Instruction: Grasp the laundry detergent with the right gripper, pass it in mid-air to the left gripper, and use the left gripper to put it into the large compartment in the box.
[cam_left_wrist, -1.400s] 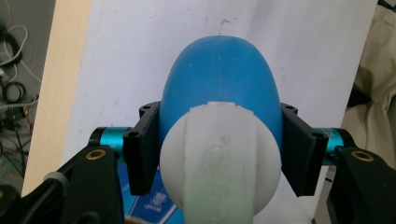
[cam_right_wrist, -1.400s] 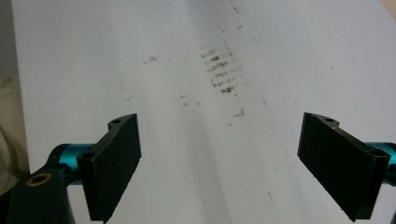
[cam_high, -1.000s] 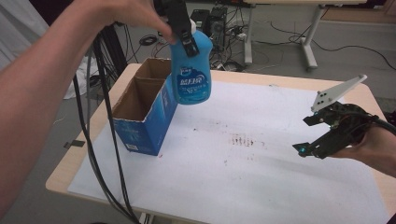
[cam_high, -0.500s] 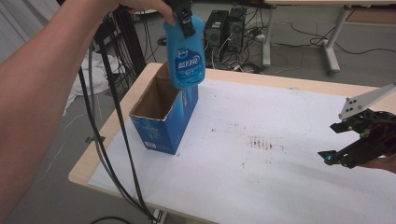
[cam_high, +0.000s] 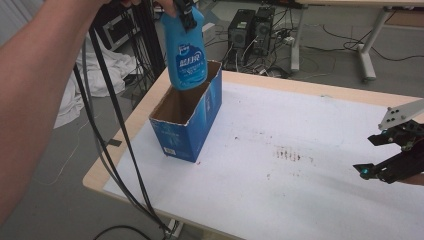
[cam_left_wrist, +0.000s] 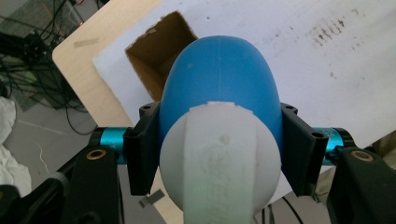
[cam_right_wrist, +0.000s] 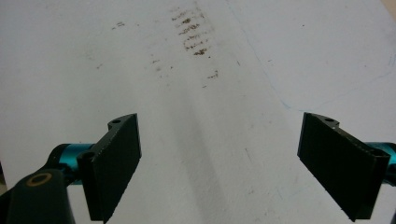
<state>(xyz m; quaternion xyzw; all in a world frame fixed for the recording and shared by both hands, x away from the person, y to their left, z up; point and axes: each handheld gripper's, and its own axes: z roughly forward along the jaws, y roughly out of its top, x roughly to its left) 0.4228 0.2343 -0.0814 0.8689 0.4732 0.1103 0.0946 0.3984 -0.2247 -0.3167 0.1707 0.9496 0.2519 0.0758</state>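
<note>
A blue bottle (cam_high: 186, 55) with a white cap hangs upright, its base at the mouth of an open blue cardboard box (cam_high: 189, 117) on the table's left part. My left gripper (cam_high: 184, 11) is shut on the bottle's neck from above. In the left gripper view the bottle (cam_left_wrist: 219, 79) bulges between the black jaws of that gripper (cam_left_wrist: 219, 149), with the box opening (cam_left_wrist: 161, 51) below and to the left. My right gripper (cam_high: 385, 156) hovers open over the table's right edge. The right gripper view shows this gripper (cam_right_wrist: 219, 168) empty above the white sheet.
A white sheet (cam_high: 300, 165) with brown smudges (cam_high: 287, 154) covers the wooden table (cam_high: 125, 137). Black cables (cam_high: 107, 115) trail down past the table's left edge. Computer towers (cam_high: 252, 32) and table legs stand on the floor beyond.
The view has shifted, so the table sits further right. The bottle has come lower, down to the box mouth. The right gripper stays open at the right.
</note>
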